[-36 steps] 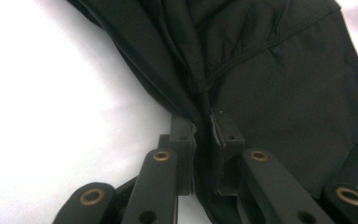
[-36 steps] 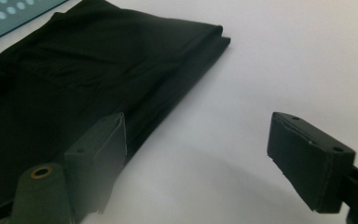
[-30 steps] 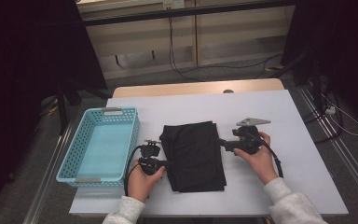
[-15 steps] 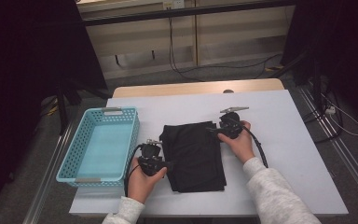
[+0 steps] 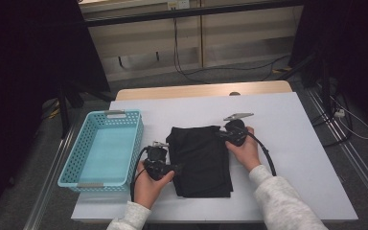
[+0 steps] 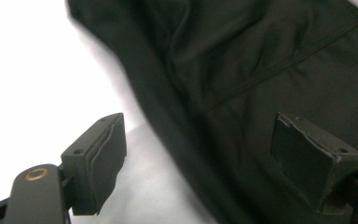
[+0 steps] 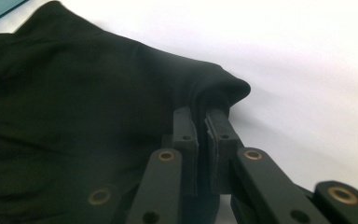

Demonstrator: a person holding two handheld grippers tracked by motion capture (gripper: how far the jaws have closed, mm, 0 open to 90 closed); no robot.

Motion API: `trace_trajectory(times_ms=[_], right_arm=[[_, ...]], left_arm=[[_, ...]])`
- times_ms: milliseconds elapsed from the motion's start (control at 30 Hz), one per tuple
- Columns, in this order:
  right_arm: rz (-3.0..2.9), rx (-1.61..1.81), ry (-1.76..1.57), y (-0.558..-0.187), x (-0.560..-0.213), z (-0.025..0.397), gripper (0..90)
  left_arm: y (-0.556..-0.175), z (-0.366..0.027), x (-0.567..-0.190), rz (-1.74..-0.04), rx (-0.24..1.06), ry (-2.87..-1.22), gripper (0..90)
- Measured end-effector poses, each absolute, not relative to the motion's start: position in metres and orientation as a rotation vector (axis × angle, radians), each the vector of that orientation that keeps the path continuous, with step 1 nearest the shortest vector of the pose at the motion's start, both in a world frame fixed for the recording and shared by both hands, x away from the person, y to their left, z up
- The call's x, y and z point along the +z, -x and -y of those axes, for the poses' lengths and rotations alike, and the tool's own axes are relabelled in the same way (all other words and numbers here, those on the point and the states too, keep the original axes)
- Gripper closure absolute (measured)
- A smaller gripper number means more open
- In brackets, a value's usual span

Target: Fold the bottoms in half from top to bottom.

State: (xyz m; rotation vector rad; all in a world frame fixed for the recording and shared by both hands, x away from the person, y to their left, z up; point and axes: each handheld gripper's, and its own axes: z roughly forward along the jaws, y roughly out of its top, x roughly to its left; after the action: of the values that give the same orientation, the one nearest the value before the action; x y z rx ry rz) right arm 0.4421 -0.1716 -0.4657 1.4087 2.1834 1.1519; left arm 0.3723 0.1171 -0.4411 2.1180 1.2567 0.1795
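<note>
Right gripper view: the right gripper [image 7: 201,122] pinches the black cloth [image 7: 74,121] corner between narrow fingers; the left gripper [image 6: 214,158], fingers wide, should close squarely on the edge between them.

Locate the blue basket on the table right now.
In the high view, the blue basket sits at the white table's left side, beside the left gripper and the folded black cloth.

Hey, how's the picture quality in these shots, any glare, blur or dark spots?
High view: even light on the table, room around it dark, black cloth shows little detail. Left gripper view: tabletop blown out to white, cloth soft and blurred, open jaws sharper. Right gripper view: tabletop glares white, right gripper shut on the cloth corner, cloth folds hard to read.
</note>
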Motion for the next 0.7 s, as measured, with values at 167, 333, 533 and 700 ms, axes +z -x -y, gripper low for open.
trace_trajectory(times_ms=[167,333,533,700], right_arm=[[-2.117,1.147,-1.457,-0.417,-0.464,0.197,84.6],[-2.034,1.143,-1.501,-0.386,-0.461,0.221,84.1],[-1.984,1.127,-1.468,-0.366,-0.456,0.236,76.9],[-1.966,1.117,-1.446,-0.365,-0.454,0.239,63.2]], left_arm=[[-0.372,-0.117,-0.441,-1.226,0.185,-2.122,15.5],[-0.37,-0.113,-0.438,-1.181,0.158,-2.121,12.7],[-0.364,-0.106,-0.435,-1.1,0.124,-2.159,11.2],[-0.36,-0.101,-0.438,-1.071,0.132,-2.204,15.9]])
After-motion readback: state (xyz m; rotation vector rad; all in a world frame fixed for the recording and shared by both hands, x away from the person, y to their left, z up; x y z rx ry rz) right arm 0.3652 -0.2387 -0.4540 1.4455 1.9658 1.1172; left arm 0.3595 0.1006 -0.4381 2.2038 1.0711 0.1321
